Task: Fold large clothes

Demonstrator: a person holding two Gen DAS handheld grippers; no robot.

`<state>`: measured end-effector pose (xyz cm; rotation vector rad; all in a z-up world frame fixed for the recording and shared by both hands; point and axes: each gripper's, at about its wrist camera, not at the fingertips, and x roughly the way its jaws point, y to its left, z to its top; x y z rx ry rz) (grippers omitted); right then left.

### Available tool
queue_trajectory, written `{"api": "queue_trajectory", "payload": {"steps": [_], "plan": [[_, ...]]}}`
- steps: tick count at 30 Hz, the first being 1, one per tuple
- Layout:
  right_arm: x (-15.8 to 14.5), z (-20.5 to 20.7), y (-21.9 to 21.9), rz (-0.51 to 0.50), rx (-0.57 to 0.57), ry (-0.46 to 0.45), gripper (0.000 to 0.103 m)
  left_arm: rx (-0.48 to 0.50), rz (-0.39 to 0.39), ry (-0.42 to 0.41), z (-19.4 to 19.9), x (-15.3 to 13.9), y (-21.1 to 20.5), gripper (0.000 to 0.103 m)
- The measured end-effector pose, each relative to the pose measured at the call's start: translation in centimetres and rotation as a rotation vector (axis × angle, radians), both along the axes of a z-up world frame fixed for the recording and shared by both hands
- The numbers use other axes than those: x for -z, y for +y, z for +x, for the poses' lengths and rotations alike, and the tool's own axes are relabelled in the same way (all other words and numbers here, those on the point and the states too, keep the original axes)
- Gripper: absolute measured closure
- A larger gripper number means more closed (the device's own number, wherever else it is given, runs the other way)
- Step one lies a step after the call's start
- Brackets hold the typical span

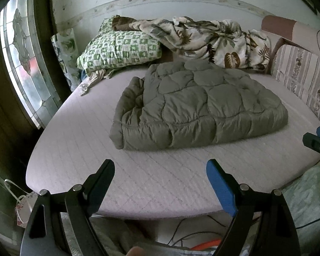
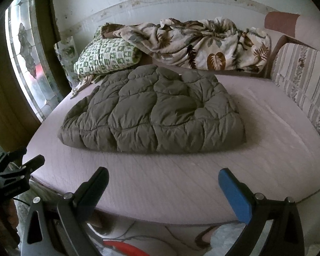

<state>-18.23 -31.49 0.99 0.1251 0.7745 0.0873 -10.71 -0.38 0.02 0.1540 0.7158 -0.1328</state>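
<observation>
An olive-green quilted puffer garment (image 1: 194, 106) lies folded into a thick bundle in the middle of the pale pink mattress (image 1: 79, 149); it also shows in the right wrist view (image 2: 155, 113). My left gripper (image 1: 161, 166) is open and empty, held back over the mattress's near edge, short of the garment. My right gripper (image 2: 163, 175) is open and empty, also over the near edge, apart from the garment. The right gripper shows at the right edge of the left wrist view (image 1: 317, 143), and the left gripper at the left edge of the right wrist view (image 2: 17, 170).
A green checked pillow (image 1: 119, 49) and a crumpled leaf-print blanket (image 1: 213, 40) lie at the far side against the wall. A striped floral cushion (image 1: 303, 79) lines the right side. A stained-glass window (image 1: 21, 53) is at left. Cables (image 1: 192, 232) run on the floor below.
</observation>
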Motion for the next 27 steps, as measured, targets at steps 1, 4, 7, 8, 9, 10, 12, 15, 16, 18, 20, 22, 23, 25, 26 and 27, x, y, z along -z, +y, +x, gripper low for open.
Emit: {"api": "queue_trajectory", "payload": {"steps": [1, 4, 7, 8, 9, 10, 12, 15, 16, 18, 20, 22, 23, 25, 26, 27], "plan": [[-0.1, -0.3, 0.0, -0.006, 0.003, -0.003, 0.000, 0.002, -0.004, 0.000, -0.1, 0.0, 0.0, 0.015], [-0.3, -1.0, 0.0, -0.018, 0.010, -0.011, 0.000, 0.002, -0.007, -0.002, -0.6, 0.0, 0.0, 0.015], [-0.5, -1.7, -0.1, -0.025, 0.011, -0.020, 0.000, 0.002, -0.007, -0.003, -0.6, -0.1, 0.0, 0.015], [-0.6, -2.0, 0.0, -0.028, 0.013, -0.024, 0.000, 0.002, -0.007, -0.004, -0.6, -0.1, 0.1, 0.015], [-0.6, -2.3, 0.0, -0.033, 0.016, -0.026, 0.000, -0.002, -0.007, -0.006, -0.6, -0.1, 0.0, 0.015], [-0.7, -2.6, 0.0, -0.038, 0.022, -0.029, 0.000, -0.003, -0.009, -0.010, -0.8, -0.2, 0.0, 0.015], [-0.8, -3.0, 0.0, -0.045, 0.025, -0.028, 0.000, -0.003, -0.011, -0.014, -1.2, -0.2, 0.0, 0.015], [-0.8, -3.3, 0.1, -0.051, 0.025, -0.028, 0.000, -0.005, -0.011, -0.016, -1.6, -0.2, -0.2, 0.015], [-0.8, -3.4, 0.0, -0.051, 0.027, -0.028, 0.000, -0.007, -0.010, -0.017, -1.6, -0.3, -0.2, 0.015], [-0.8, -3.7, 0.0, -0.051, 0.031, -0.028, 0.000, -0.007, -0.009, -0.020, -1.7, -0.3, -0.3, 0.015], [-0.8, -3.9, -0.2, -0.053, 0.037, -0.029, 0.000, -0.005, -0.007, -0.024, -2.0, -0.3, -0.3, 0.015], [-0.9, -4.0, -0.3, -0.056, 0.042, -0.031, 0.000, -0.004, -0.002, -0.034, -2.3, -0.5, -0.3, 0.015], [-0.9, -4.1, -0.3, -0.059, 0.044, -0.033, 0.000, -0.004, 0.001, -0.039, -2.5, -0.6, -0.3, 0.015], [-1.0, -4.3, -0.3, -0.065, 0.046, -0.035, 0.000, -0.004, 0.002, -0.047, -2.6, -0.7, -0.2, 0.015], [-1.0, -4.3, -0.3, -0.066, 0.046, -0.036, 0.000, -0.003, 0.003, -0.051, -2.8, -0.8, -0.2, 0.015], [-1.1, -4.3, -0.3, -0.065, 0.047, -0.037, 0.000, -0.002, 0.004, -0.053, -2.8, -0.9, -0.1, 0.015]]}}
